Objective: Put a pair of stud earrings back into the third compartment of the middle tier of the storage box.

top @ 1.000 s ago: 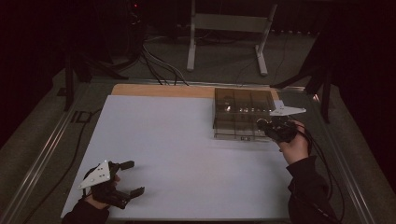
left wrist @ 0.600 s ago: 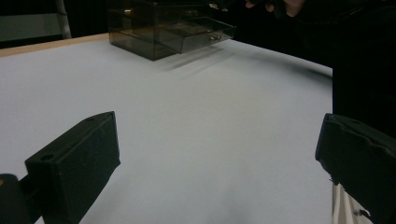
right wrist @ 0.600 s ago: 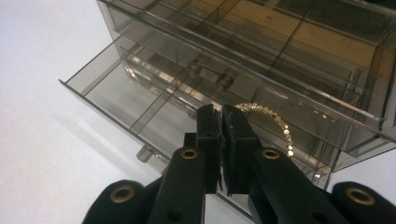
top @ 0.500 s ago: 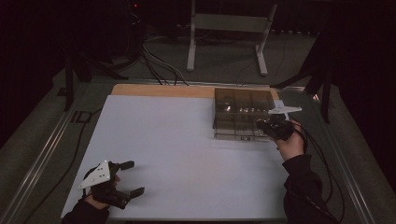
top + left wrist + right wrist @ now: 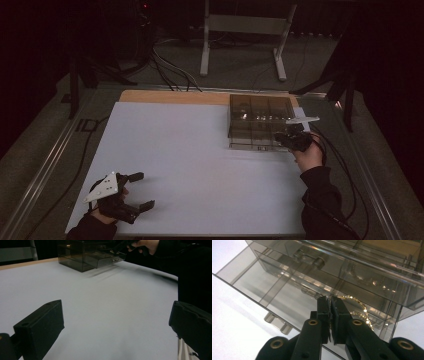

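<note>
Where the high view a second earlier had the right gripper raised beside the smoked plastic drawer box, it now sits lower at the box's near right corner; the left gripper rests on the table, unmoved. Seen from the left gripper view, its fingers stand wide apart, empty. Seen from the right gripper view, pressed-together fingers pinch a gold chain over the open drawer, probably about to drop it.

dark room, grey floor strewn with cables, a pale metal stand behind the table.
</note>
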Demonstrator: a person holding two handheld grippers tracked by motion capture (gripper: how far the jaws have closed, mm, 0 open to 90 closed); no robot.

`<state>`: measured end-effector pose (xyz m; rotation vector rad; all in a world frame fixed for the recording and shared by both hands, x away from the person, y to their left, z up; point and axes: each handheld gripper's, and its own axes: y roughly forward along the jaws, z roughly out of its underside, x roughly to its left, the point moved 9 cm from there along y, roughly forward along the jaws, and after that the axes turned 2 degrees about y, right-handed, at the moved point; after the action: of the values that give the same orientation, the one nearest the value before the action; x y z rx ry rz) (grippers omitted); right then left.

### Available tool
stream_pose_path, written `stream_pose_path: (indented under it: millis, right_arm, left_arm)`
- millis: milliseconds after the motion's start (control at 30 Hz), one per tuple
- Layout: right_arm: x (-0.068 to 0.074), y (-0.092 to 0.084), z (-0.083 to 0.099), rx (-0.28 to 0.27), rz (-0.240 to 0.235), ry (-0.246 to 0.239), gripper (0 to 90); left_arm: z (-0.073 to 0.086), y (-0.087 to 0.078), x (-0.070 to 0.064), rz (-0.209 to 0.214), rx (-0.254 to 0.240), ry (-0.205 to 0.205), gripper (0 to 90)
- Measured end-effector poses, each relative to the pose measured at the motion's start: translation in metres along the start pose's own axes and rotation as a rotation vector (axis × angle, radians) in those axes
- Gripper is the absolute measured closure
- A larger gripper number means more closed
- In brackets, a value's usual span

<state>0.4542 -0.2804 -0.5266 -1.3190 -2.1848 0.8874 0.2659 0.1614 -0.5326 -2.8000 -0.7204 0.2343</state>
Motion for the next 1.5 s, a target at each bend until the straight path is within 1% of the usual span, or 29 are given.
stream_pose_path:
  millis: [233,300,367,433,533,567,633,667,700,733,767,800,833,867,967,1033,1100,1133,1167,1200,1300,1333,1500]
  right_arm:
    - [-0.001,0.007,0.005,0.024,-0.007,0.005,85.9]
    - [-0.001,0.008,0.005,0.02,-0.006,0.007,80.8]
    - [0.0,0.005,0.003,0.011,-0.015,0.015,75.5]
    - [0.001,0.001,0.0,-0.004,-0.02,0.017,71.4]
    - [0.006,-0.007,-0.006,-0.026,-0.04,0.016,63.4]
    - [0.008,-0.01,-0.008,-0.033,-0.049,0.014,59.2]
    - [0.012,-0.015,-0.012,-0.049,-0.063,0.016,54.3]
    - [0.015,-0.018,-0.015,-0.059,-0.076,0.018,49.8]
    - [0.018,-0.019,-0.016,-0.064,-0.09,0.021,48.4]
    - [0.021,-0.021,-0.018,-0.068,-0.108,0.027,44.9]
    - [0.023,-0.022,-0.02,-0.075,-0.112,0.028,40.1]
    - [0.027,-0.024,-0.022,-0.083,-0.116,0.027,38.4]
    - [0.031,-0.026,-0.024,-0.09,-0.127,0.022,35.3]
    - [0.033,-0.027,-0.025,-0.093,-0.129,0.02,30.9]
    - [0.043,-0.03,-0.031,-0.111,-0.146,0.01,25.9]
    - [0.049,-0.033,-0.035,-0.117,-0.152,0.006,24.9]
    - [0.054,-0.035,-0.039,-0.13,-0.169,0.008,22.1]
    - [0.057,-0.037,-0.04,-0.131,-0.176,0.006,19.4]
    - [0.061,-0.038,-0.042,-0.137,-0.195,-0.007,14.6]
    - [0.065,-0.039,-0.043,-0.145,-0.212,-0.018,15.1]
    - [0.073,-0.042,-0.044,-0.15,-0.211,-0.056,15.0]
    - [0.076,-0.043,-0.045,-0.154,-0.219,-0.064,14.9]
    - [0.09,-0.049,-0.046,-0.174,-0.263,-0.087,13.5]
  left_arm:
    - [0.0,0.0,0.0,0.001,0.001,-0.001,0.8]
    - [0.0,0.0,0.0,0.0,0.001,0.0,0.7]
    - [0.0,0.0,0.0,-0.001,0.001,-0.001,0.8]
    - [0.0,0.0,0.0,0.001,0.0,-0.003,0.8]
    - [0.0,0.0,0.0,0.002,0.0,-0.003,0.8]
    - [0.001,0.0,0.0,0.002,0.001,-0.002,0.8]
    - [0.0,0.001,0.0,0.002,0.001,-0.003,0.7]
    - [0.0,0.001,0.0,0.001,0.001,-0.003,0.7]
    - [0.0,0.001,0.0,0.002,0.001,-0.003,0.7]
    - [0.0,0.001,0.0,0.002,0.001,-0.003,0.8]
    - [0.0,0.001,0.0,0.002,0.002,-0.002,0.8]
    - [0.0,0.001,0.0,0.001,0.002,-0.002,0.8]
    - [0.0,0.001,0.0,0.002,0.001,-0.002,0.8]
    - [0.0,0.001,0.0,0.003,0.0,-0.003,0.8]
    - [0.0,0.0,0.0,0.001,-0.001,-0.003,0.8]
    - [0.0,0.0,0.0,0.001,-0.003,-0.003,0.7]
    - [0.0,0.0,0.0,0.001,-0.004,-0.004,0.8]
    - [0.0,0.0,0.0,0.001,-0.004,-0.004,0.8]
    - [0.0,0.0,0.0,0.002,-0.004,-0.004,0.8]
    - [0.0,0.0,0.0,0.002,-0.004,-0.004,0.7]
    - [0.0,0.0,0.0,0.002,-0.004,-0.005,0.8]
    - [0.0,0.0,0.0,0.002,-0.004,-0.004,0.8]
    - [0.0,0.0,0.0,0.002,-0.005,-0.005,0.8]
